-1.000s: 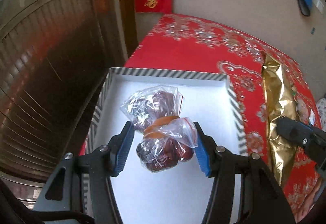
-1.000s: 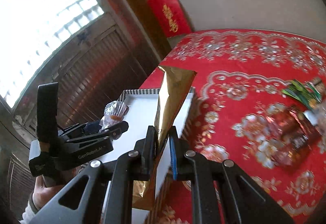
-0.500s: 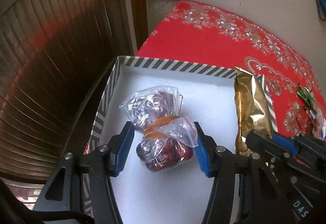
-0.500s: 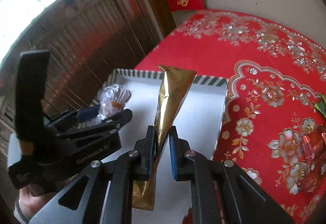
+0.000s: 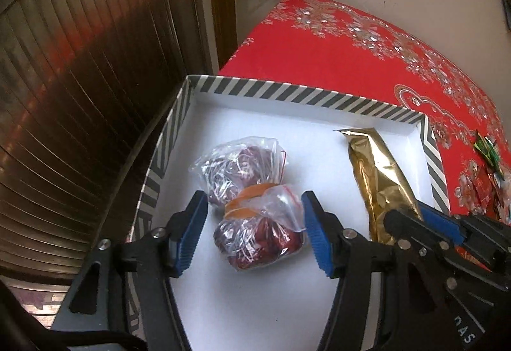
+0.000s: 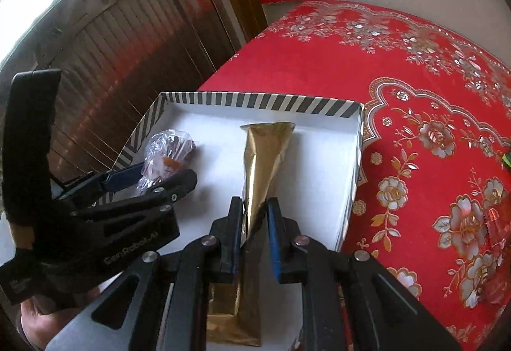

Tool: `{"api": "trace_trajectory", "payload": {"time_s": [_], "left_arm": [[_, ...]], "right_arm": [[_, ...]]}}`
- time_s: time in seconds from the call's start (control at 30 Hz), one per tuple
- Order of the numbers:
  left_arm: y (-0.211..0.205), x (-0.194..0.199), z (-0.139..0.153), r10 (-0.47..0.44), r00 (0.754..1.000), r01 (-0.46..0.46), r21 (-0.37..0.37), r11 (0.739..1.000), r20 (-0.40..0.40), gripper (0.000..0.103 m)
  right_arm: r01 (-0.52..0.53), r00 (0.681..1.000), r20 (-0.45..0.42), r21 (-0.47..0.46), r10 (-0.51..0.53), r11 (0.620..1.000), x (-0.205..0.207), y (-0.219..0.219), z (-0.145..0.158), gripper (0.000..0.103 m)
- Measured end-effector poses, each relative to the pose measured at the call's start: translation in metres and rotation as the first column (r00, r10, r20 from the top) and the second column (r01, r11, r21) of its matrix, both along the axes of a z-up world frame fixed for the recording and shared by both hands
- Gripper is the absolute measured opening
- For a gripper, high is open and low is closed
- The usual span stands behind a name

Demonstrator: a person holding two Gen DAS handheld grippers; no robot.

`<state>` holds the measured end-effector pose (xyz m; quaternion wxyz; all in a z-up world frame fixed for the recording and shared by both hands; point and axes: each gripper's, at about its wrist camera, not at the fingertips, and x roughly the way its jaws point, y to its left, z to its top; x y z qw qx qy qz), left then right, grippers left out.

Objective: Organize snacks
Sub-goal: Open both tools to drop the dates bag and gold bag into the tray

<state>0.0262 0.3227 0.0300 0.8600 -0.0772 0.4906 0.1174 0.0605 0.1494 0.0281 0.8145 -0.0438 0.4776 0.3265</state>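
Note:
A clear plastic bag of red dates (image 5: 255,236), tied with an orange band, lies on the white floor of the striped-rim box (image 5: 287,92). My left gripper (image 5: 254,196) straddles it; its jaws are opening and small gaps show between the blue pads and the bag. A long gold foil packet (image 5: 380,172) lies along the box's right wall. My right gripper (image 6: 254,201) is around the near end of the gold packet (image 6: 265,153); its jaws are opening, with a gap at the right pad. The right wrist view also shows the left gripper (image 6: 150,178), the bag (image 6: 169,146) and the box (image 6: 262,98).
The box sits at the left corner of a table under a red floral cloth (image 6: 415,127). Loose snack wrappers (image 5: 485,149) lie on the cloth to the right. A dark wooden door (image 5: 80,95) stands just left of the box. A hand (image 6: 41,319) holds the left gripper.
Both grippers came down into the box. The gold packet moved from above the cloth to the box floor by its right wall. Both pairs of jaws have widened slightly off their loads.

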Motion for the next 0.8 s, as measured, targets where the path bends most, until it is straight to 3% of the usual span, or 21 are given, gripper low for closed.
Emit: {"api": "trace_trajectory", "payload": {"time_s": [0.2, 0.43, 0.63, 0.8], "left_arm": [[-0.002, -0.003, 0.005, 0.009, 1.000, -0.010, 0.020, 1.000, 0.009, 0.078], [-0.003, -0.015, 0.014, 0.023, 0.999, -0.023, -0.018, 1.000, 0.024, 0.081], [-0.010, -0.035, 0.033, 0.001, 0.994, 0.008, -0.079, 0.997, 0.109, 0.084], [-0.028, -0.049, 0.053, -0.020, 0.987, 0.027, -0.043, 0.999, 0.159, 0.085]], "right_arm": [[-0.008, 1.000, 0.000, 0.050, 0.008, 0.999, -0.003, -0.004, 0.004, 0.033], [0.013, 0.999, 0.046, 0.112, -0.018, 0.994, -0.012, -0.020, 0.022, 0.040], [0.021, 0.996, 0.078, 0.149, -0.033, 0.989, -0.022, -0.043, 0.035, 0.044], [0.042, 0.993, 0.098, 0.177, -0.060, 0.983, -0.031, -0.074, 0.045, 0.045]]}}
